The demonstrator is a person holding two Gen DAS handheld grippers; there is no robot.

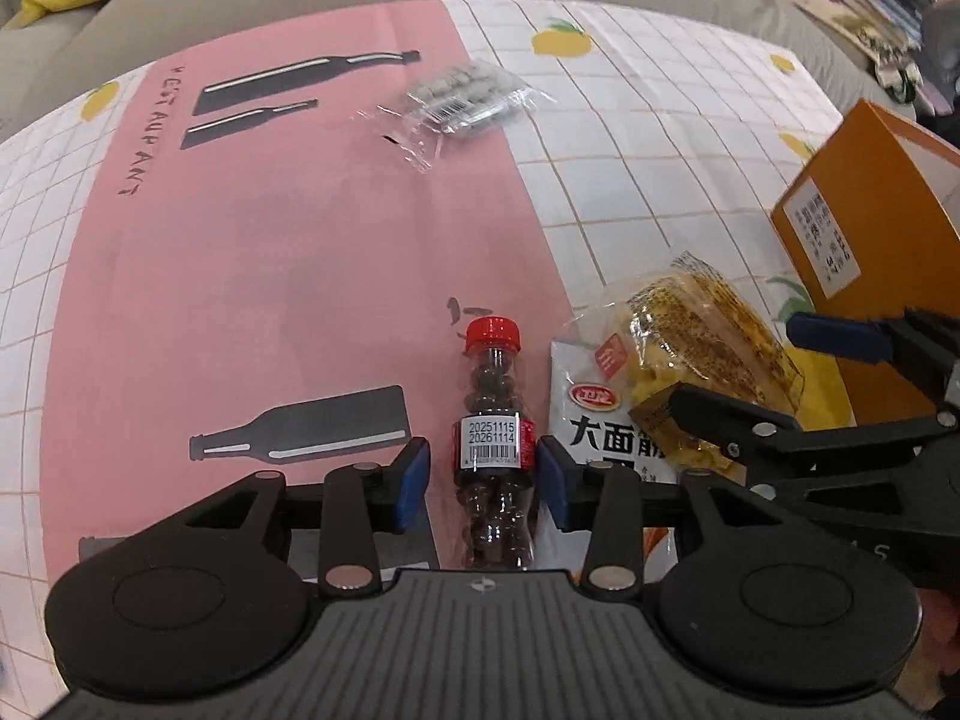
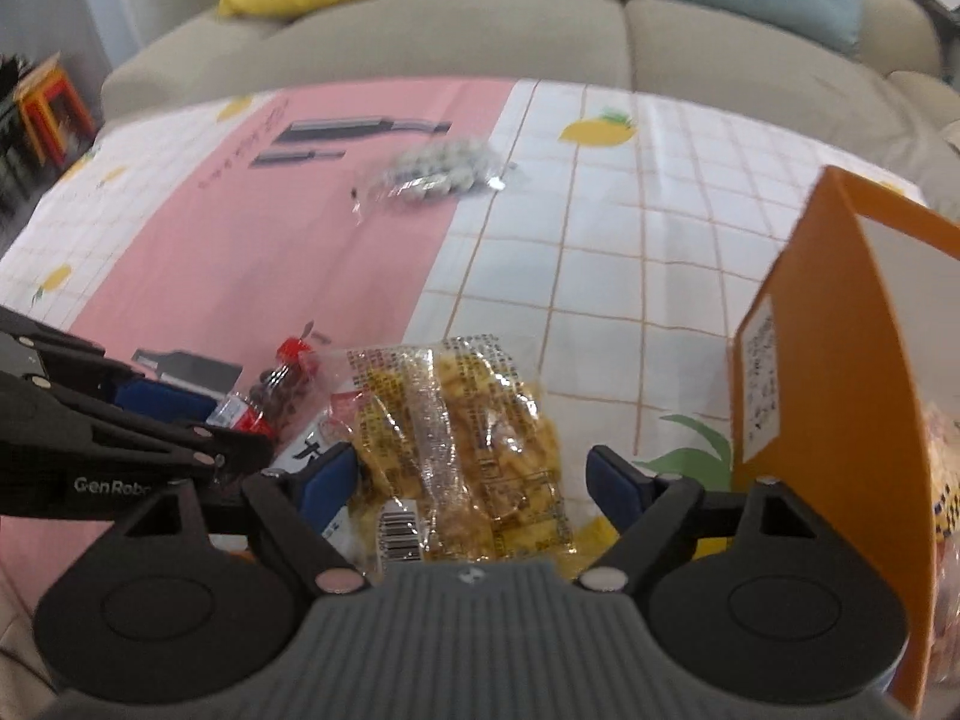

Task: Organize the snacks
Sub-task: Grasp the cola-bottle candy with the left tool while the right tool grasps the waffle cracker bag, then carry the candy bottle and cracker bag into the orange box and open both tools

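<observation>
A small clear bottle (image 1: 493,420) with a red cap and dark round candies lies on the pink tablecloth between the open jaws of my left gripper (image 1: 483,474); small gaps show on both sides. It also shows in the right wrist view (image 2: 273,387). A bag of yellow snacks (image 2: 462,438) lies between the open jaws of my right gripper (image 2: 471,480), not squeezed; it shows in the left wrist view (image 1: 678,360) too. A clear bag of grey-green sweets (image 1: 465,96) lies far back on the cloth.
An orange box (image 2: 828,360) stands open at the right, with another snack pack inside its right part. The table carries a pink and white checked cloth (image 1: 240,240). A beige sofa (image 2: 420,30) with cushions runs along the far edge.
</observation>
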